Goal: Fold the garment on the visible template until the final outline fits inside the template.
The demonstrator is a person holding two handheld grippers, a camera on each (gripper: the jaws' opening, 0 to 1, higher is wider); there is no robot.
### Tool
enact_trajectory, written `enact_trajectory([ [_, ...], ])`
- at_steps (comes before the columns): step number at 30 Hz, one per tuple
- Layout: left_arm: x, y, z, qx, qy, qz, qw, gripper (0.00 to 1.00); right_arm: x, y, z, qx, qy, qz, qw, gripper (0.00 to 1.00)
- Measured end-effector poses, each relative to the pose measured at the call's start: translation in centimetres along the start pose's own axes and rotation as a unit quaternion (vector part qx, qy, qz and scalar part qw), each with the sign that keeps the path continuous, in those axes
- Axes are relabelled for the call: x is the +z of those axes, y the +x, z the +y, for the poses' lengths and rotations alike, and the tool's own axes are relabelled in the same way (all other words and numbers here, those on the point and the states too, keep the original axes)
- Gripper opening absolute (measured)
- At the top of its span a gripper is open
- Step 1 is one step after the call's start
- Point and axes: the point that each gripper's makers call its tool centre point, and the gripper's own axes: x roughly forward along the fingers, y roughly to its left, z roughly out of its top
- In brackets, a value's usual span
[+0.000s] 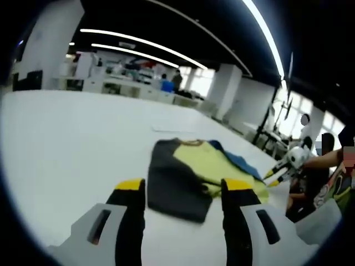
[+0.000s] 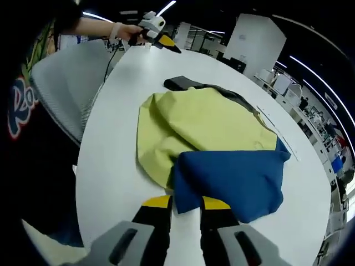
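Room: open office, ceiling strip lights, white table (image 2: 111,166) under us.
Left gripper (image 1: 183,191): we read the jaws as parted and empty, hovering just short of the dark sleeve (image 1: 177,185).
Right gripper (image 2: 184,205): jaws apart, nothing held, tips at the blue edge (image 2: 233,177).
Garment (image 2: 205,124): crumpled mid-table, yellow, blue and dark panels.
Template: a thin outline near the far edge; we cannot tell its extent.
Risk: pinching one layer only would drag the heap off the template.
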Motion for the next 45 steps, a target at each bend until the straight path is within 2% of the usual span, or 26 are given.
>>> enact_trajectory([
  [7, -0.3, 0.0, -0.1, -0.001, -0.004, 0.002, 1.0, 0.51, -0.6, 0.3, 0.0, -0.004, -0.008, 0.013, 0.9999, 0.11],
  [11, -0.3, 0.1, -0.3, -0.003, -0.005, 0.002, 1.0, 0.5, -0.6, 0.1, -0.1, -0.007, 0.002, 0.01, 0.9999, 0.01],
  [13, -0.3, 0.2, -0.3, -0.003, -0.005, 0.003, 1.0, 0.5, -0.5, -0.1, -0.3, -0.008, 0.005, 0.007, 0.9999, 0.0],
  [16, -0.3, 0.2, -0.3, -0.004, -0.007, 0.003, 1.0, 0.5, -0.2, -0.3, -0.5, -0.006, 0.039, -0.001, 0.9992, 0.0],
  [20, -0.4, 0.3, -0.5, -0.005, -0.008, 0.003, 1.0, 0.5, -0.2, -0.8, -0.5, 0.006, 0.06, 0.008, 0.9982, 0.0],
  [22, -0.5, 0.3, -0.4, -0.006, -0.009, 0.003, 0.9999, 0.49, 0.5, -1.2, -0.7, 0.011, 0.083, -0.004, 0.9965, 0.0],
  [25, -0.7, 0.4, -0.5, -0.006, -0.011, 0.004, 0.9999, 0.49, 1.4, -1.9, -1.2, 0.016, 0.128, -0.015, 0.9915, 0.0],
  [29, -1.0, 0.5, -0.7, -0.009, -0.013, 0.006, 0.9999, 0.48, 3.2, -3.4, -2.7, 0.019, 0.188, -0.047, 0.9809, 0.0],
  [32, -1.0, 0.6, -0.8, -0.011, -0.014, 0.005, 0.9998, 0.48, 3.9, -4.5, -3.9, 0.013, 0.204, -0.06, 0.9771, 0.0],
  [36, -1.0, 0.7, -0.9, -0.013, -0.016, 0.003, 0.9998, 0.47, 5.1, -6.4, -5.8, 0.002, 0.241, -0.09, 0.9664, 0.0],
  [40, -1.0, 0.8, -0.9, -0.015, -0.019, 0.002, 0.9997, 0.47, 5.0, -7.6, -7.6, -0.013, 0.263, -0.104, 0.959, 0.0],
  [41, -1.1, 0.8, -1.0, -0.016, -0.019, 0.002, 0.9997, 0.47, 4.8, -7.9, -8.2, -0.016, 0.276, -0.107, 0.9549, 0.0],
  [45, -1.3, 0.9, -1.0, -0.016, -0.021, 0.002, 0.9996, 0.47, 3.4, -8.7, -9.2, -0.031, 0.286, -0.092, 0.9532, 0.0],
])
